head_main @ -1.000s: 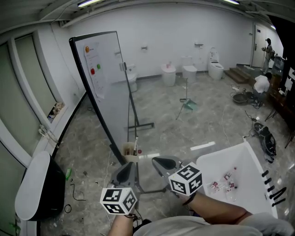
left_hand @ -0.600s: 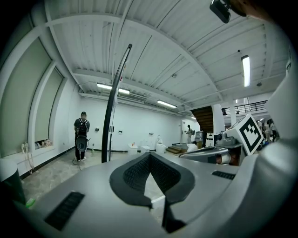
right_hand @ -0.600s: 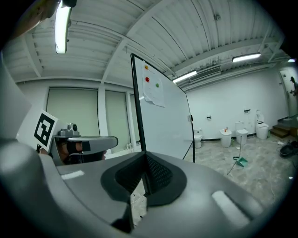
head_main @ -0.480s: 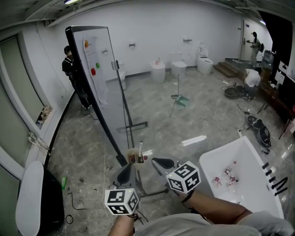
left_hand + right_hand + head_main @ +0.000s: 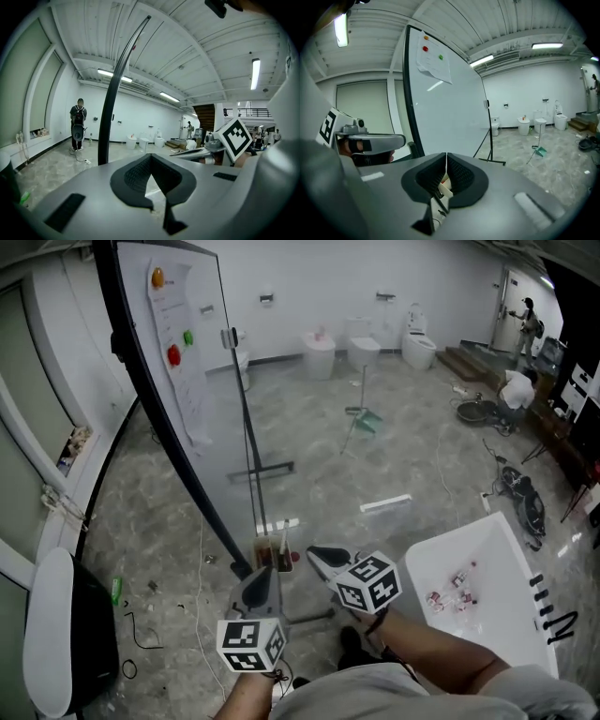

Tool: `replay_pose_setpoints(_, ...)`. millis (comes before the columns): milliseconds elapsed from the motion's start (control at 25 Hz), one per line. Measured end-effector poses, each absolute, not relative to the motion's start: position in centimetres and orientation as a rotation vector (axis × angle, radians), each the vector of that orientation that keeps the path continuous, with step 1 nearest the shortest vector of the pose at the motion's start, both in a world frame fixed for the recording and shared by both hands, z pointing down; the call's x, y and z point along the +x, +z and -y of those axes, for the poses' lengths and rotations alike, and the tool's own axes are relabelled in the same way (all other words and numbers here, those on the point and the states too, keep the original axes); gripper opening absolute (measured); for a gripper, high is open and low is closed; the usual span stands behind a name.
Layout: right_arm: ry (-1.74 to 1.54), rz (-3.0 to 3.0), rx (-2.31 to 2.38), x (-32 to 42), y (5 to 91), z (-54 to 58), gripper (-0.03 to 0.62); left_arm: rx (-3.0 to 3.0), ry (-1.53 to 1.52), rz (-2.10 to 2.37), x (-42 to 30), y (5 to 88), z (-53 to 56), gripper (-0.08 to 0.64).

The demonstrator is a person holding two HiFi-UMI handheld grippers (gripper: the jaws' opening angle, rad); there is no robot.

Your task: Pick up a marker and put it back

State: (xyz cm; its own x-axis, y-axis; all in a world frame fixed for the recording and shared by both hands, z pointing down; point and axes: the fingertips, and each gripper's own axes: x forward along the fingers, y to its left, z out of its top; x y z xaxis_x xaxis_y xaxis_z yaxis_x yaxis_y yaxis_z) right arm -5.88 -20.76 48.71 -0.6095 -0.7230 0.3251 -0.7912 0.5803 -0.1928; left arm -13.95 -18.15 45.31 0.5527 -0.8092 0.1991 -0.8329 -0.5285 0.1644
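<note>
A small tan holder (image 5: 272, 555) with a few markers standing in it sits at the foot of the whiteboard (image 5: 187, 381). In the head view my left gripper (image 5: 261, 579) is just below the holder, shut and empty. My right gripper (image 5: 319, 557) is just right of the holder, apart from it. Its jaws still meet at the tips and are only starting to open, with nothing between them. In the right gripper view the holder (image 5: 443, 186) shows below and behind the closed fingertips of the right gripper (image 5: 446, 154). In the left gripper view the left gripper (image 5: 150, 157) has its tips touching.
The whiteboard stands tilted on a black stand (image 5: 251, 456) at the left. A white table (image 5: 497, 610) with small bottles is at the right. A black and white chair (image 5: 56, 638) is at the far left. A person (image 5: 78, 124) stands behind the board; toilets line the back wall.
The head view has moved closer to the whiteboard, which now fills more of the left. Both grippers keep their place near the marker holder. The person seen beside the board has left the head view.
</note>
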Motion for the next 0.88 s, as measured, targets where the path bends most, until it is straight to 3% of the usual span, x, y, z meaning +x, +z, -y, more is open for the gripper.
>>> replay_pose_setpoints(400,0.745,2.566,0.942,-5.3,58.8,32.3,0.104,2.356,0.2,1.566,-11.3,49.2,25.0,0.002)
replay_pose_setpoints(880,0.957,2.535,0.646,-8.4,66.8,37.4,0.146,2.091,0.269,1.787,-12.1,52.9,26.6,0.002)
